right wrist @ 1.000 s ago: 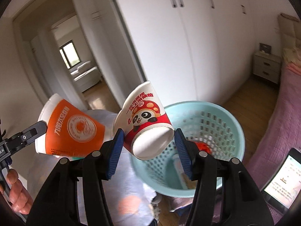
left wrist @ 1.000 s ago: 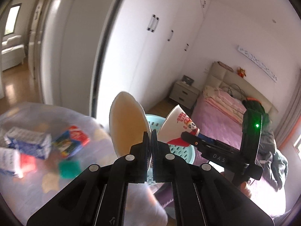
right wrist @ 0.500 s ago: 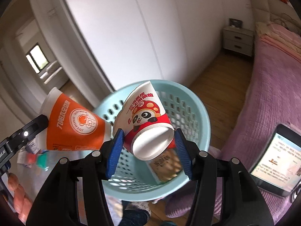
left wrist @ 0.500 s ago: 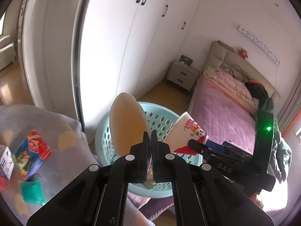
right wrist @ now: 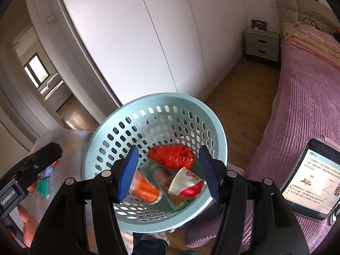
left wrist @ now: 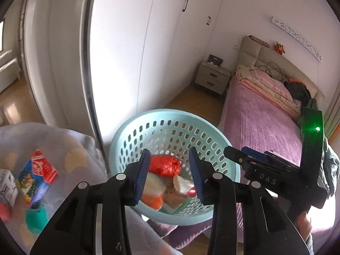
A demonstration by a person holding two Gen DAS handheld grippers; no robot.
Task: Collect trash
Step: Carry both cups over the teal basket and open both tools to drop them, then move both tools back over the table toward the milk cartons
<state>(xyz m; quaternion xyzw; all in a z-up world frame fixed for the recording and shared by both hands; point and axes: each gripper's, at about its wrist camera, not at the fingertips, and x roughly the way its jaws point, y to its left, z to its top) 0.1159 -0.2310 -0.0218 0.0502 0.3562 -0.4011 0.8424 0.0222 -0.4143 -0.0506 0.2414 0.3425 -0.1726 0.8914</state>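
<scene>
A light blue perforated basket (left wrist: 136,127) (right wrist: 119,114) stands below both grippers. Inside lie an orange paper cup (right wrist: 146,188) (left wrist: 152,197), a red and white panda cup (right wrist: 187,184) (left wrist: 182,186), a crumpled red bag (right wrist: 172,156) (left wrist: 165,165) and a small bottle (right wrist: 159,172). My left gripper (left wrist: 170,170) is open and empty above the basket. My right gripper (right wrist: 169,172) is open and empty above it too, and shows at the right in the left wrist view (left wrist: 235,155).
A cloth-covered table (left wrist: 70,144) at the left holds a colourful carton (left wrist: 36,178), a white box (left wrist: 6,184) and a green item (left wrist: 35,216). A purple bed (right wrist: 303,97) with a phone (right wrist: 312,180) is at the right. White wardrobes (right wrist: 170,31) stand behind.
Both grippers have opened and let go of their cups. The orange cup and the panda cup now lie in the basket.
</scene>
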